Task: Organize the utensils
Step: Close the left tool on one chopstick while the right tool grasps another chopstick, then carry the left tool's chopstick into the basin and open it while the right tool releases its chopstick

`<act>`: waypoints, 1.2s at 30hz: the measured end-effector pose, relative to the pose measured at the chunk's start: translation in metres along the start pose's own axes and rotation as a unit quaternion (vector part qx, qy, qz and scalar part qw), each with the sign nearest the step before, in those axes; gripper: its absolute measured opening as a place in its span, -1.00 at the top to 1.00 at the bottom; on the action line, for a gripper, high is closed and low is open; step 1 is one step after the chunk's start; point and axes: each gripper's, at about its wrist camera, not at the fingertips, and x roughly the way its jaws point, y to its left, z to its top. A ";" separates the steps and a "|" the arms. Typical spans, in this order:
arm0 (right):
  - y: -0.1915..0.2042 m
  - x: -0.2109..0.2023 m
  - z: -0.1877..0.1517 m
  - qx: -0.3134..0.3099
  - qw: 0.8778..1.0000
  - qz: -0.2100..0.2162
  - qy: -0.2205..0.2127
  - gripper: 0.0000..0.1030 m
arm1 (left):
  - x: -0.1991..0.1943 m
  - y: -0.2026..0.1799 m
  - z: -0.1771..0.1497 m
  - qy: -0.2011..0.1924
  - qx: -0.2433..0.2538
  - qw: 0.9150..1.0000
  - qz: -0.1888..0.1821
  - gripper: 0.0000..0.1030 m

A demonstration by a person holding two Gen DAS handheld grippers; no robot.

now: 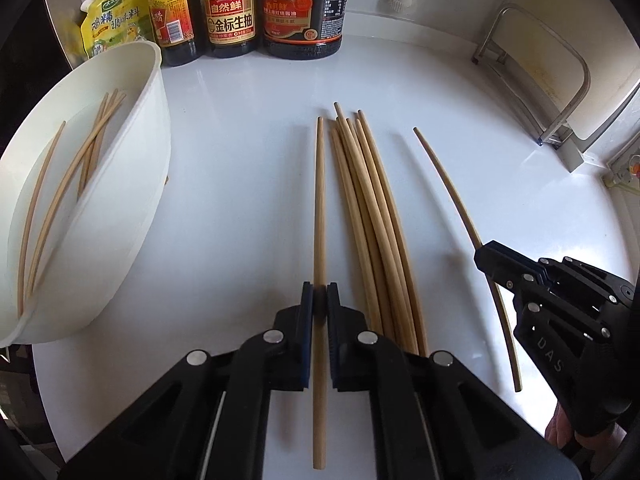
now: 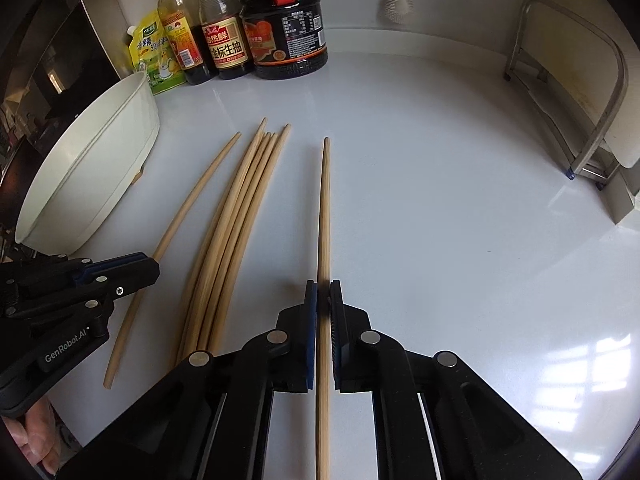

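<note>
Left wrist view shows our left gripper (image 1: 320, 294), jaws clamped on one chopstick (image 1: 319, 200) left of the loose bundle (image 1: 372, 216) mid-table; the right gripper (image 2: 323, 292) pinches another. We should lift both level towards the white tub (image 1: 152, 128) at the left edge. Contact under the jaws stays hidden.

A bundle of chopsticks (image 1: 372, 220) lies on the worktop (image 1: 248, 184). Left of the bundle lies one chopstick (image 1: 319, 208), further left a tub (image 1: 132, 208) holding more chopsticks (image 1: 86, 160). Right of the bundle lies another single chopstick (image 1: 448, 188). Behind the bundle stand bottles (image 1: 228, 8).
</note>
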 end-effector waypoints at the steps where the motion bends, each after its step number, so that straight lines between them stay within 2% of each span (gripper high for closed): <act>1: -0.001 -0.006 0.001 0.007 1.000 0.001 -0.002 0.88 | -0.006 0.000 0.001 -0.002 0.001 1.000 -0.004 0.86; 7: 0.013 -0.052 0.024 0.019 0.999 0.010 -0.034 0.88 | -0.055 0.011 0.012 -0.032 0.007 0.999 -0.024 0.86; 14: 0.072 -0.075 0.070 0.009 0.996 0.049 -0.072 0.88 | -0.105 0.079 0.036 -0.084 -0.023 0.996 -0.011 0.86; 19: 0.137 -0.059 0.098 -0.015 0.994 0.088 -0.070 0.88 | -0.114 0.145 0.039 -0.095 -0.059 0.993 0.024 0.86; 26: 0.221 -0.013 0.123 -0.048 0.991 0.116 -0.035 0.88 | -0.103 0.223 0.039 -0.087 -0.098 0.990 0.054 0.86; 31: 0.251 0.019 0.133 -0.044 0.992 0.119 -0.008 0.88 | -0.086 0.251 0.042 -0.071 -0.110 0.990 0.048 0.85; 36: 0.259 0.029 0.141 -0.039 0.994 0.107 -0.002 0.88 | -0.075 0.260 0.047 -0.061 -0.118 0.990 0.046 0.85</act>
